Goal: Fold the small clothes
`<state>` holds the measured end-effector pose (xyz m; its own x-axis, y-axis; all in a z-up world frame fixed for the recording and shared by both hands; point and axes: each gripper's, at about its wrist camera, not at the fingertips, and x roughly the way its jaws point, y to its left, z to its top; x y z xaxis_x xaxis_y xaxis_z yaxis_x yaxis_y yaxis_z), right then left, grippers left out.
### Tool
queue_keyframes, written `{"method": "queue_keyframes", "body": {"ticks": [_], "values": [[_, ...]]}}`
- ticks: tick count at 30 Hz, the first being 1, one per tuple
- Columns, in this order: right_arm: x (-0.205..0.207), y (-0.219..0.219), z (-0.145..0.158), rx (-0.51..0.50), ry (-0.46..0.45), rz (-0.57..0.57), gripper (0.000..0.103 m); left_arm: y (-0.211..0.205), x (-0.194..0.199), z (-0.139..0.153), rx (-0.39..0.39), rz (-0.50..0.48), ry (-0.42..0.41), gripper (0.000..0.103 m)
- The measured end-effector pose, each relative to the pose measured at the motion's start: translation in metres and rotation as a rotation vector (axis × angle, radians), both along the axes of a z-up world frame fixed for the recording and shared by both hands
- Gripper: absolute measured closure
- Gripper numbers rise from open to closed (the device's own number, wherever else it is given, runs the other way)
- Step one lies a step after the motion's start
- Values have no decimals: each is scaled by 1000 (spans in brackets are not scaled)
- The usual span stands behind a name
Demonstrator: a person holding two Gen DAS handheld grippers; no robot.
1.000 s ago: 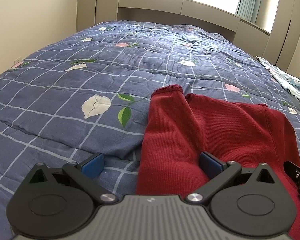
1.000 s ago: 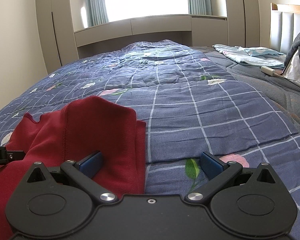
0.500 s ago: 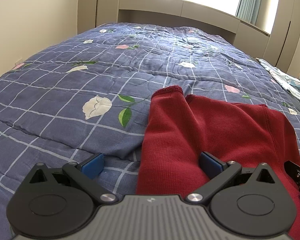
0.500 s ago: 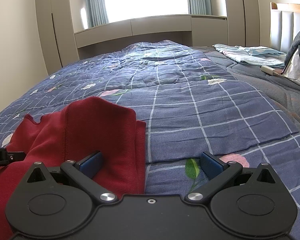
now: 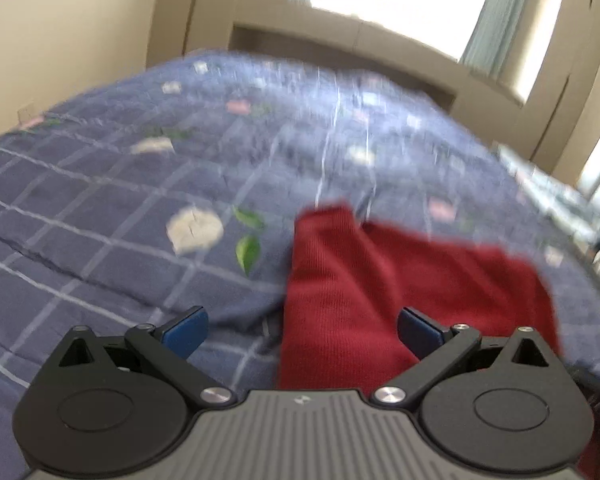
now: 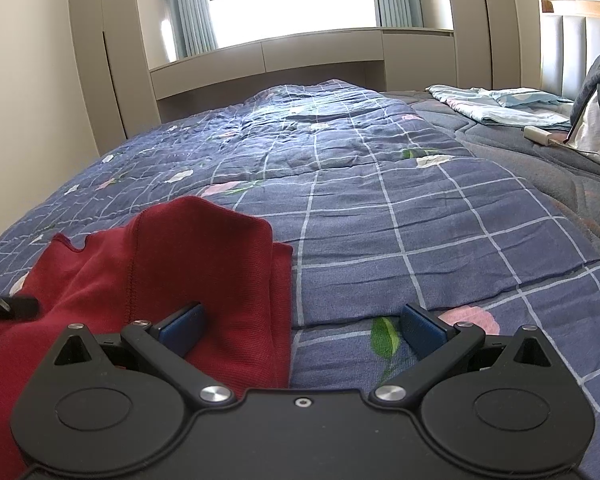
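A dark red knitted garment (image 5: 380,280) lies partly folded on a blue checked floral quilt (image 5: 120,208). My left gripper (image 5: 302,330) is open and low over the garment's left edge, its right pad (image 5: 418,330) over the red cloth. The left wrist view is blurred. In the right wrist view the garment (image 6: 188,264) lies at the lower left. My right gripper (image 6: 302,330) is open over its right edge, with the left pad (image 6: 182,328) on the cloth and the right pad (image 6: 422,330) over the quilt (image 6: 420,216).
A grey blanket (image 6: 540,168) covers the bed's right side, with light blue folded cloth (image 6: 496,106) and a white charger (image 6: 538,136) on it. A padded headboard (image 6: 572,48) stands far right. A window ledge (image 6: 308,52) and cabinets (image 6: 96,72) stand beyond the bed.
The left gripper is moving fast and has tilted, so its view has blurred and rotated. The right gripper has barely moved. Both stay open.
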<state>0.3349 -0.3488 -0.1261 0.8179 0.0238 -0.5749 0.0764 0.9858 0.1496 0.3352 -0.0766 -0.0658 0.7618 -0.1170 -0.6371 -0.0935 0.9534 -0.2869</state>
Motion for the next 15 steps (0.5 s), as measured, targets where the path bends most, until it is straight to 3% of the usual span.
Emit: {"method": "queue_keyframes", "body": {"ticks": [3,6,9,15], "values": [[-8,-4,7,38,-34,19,1,13,-14,16,-51,-20,-56,0],[-15,-4,15,98,-59,90,1,22,-17,16,-71,-99,-5,0],[-17,1,18,121,-59,148,1,25,-20,5,-87,-117,50,0],[-12,3,14,144,-23,163,1,26,-21,-12,-177,-148,99,0]]}}
